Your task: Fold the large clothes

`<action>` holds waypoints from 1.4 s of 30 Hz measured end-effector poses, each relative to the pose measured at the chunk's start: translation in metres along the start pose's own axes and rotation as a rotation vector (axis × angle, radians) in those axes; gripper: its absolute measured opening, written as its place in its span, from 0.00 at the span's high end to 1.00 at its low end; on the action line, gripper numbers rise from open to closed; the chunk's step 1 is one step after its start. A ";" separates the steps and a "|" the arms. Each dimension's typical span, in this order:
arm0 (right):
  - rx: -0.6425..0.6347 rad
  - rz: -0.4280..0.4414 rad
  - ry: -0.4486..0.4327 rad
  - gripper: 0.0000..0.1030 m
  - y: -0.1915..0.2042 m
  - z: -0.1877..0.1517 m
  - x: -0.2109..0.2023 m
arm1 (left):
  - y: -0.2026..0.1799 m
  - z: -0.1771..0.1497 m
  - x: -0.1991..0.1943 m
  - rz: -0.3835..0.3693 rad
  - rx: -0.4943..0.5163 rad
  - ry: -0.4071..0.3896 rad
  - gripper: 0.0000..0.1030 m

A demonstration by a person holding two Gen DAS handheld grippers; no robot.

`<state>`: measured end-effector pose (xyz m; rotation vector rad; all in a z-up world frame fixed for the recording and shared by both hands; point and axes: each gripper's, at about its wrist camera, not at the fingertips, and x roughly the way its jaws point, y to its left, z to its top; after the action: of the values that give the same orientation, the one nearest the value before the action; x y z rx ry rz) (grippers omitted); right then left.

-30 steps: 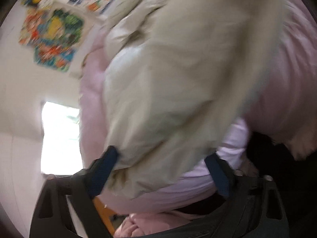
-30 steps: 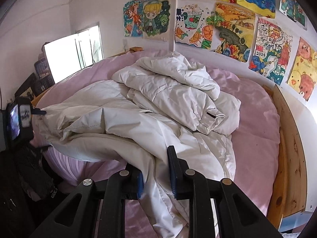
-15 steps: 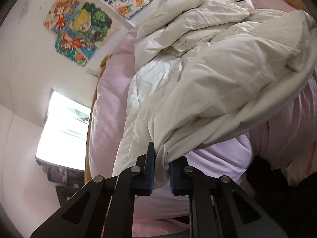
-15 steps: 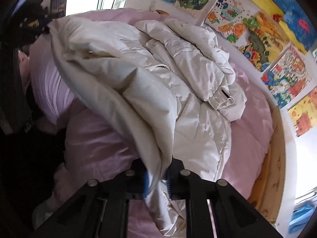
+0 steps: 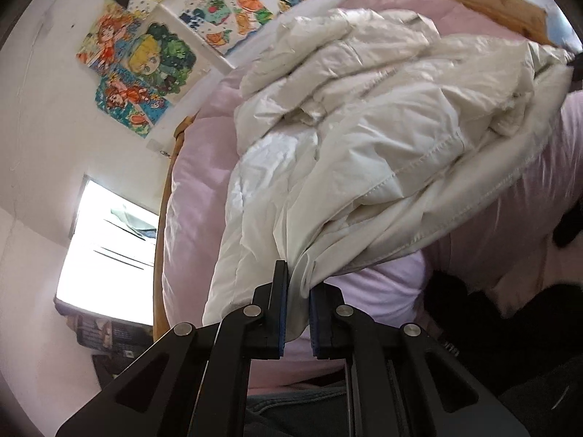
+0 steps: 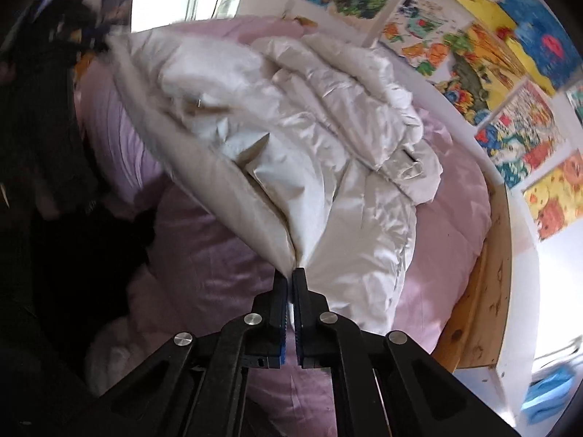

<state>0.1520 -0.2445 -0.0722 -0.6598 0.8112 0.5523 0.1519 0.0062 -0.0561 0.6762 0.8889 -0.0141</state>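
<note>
A large cream-white puffer coat (image 5: pixel 364 138) lies crumpled on a pink bed (image 5: pixel 196 189). My left gripper (image 5: pixel 298 284) is shut on one corner of the coat's edge and holds it up off the bed. My right gripper (image 6: pixel 291 280) is shut on another corner of the same coat (image 6: pixel 313 138), and the edge stretches taut from it up to the left. The far part of the coat is bunched in folds near the wall.
The pink bed (image 6: pixel 459 196) has a wooden frame (image 6: pixel 484 291) on the right. Colourful drawings (image 6: pixel 510 54) cover the wall behind. A bright window (image 5: pixel 105 255) is at the left. Dark clothing (image 6: pixel 73 218) hangs beside the bed's near edge.
The left gripper closed on the coat's edge. Both grippers lifted and pulled the edge, stretching it between them, and the coat rose off the near side of the bed.
</note>
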 end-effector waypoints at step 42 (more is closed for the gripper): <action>0.159 -0.417 -0.338 0.98 -0.231 0.193 0.029 | 0.163 0.257 0.023 0.062 -0.303 -0.287 0.94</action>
<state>0.4151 -0.2557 0.0777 -0.5491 0.3789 0.2067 0.3951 0.0004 0.1280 0.4052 0.5775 0.0764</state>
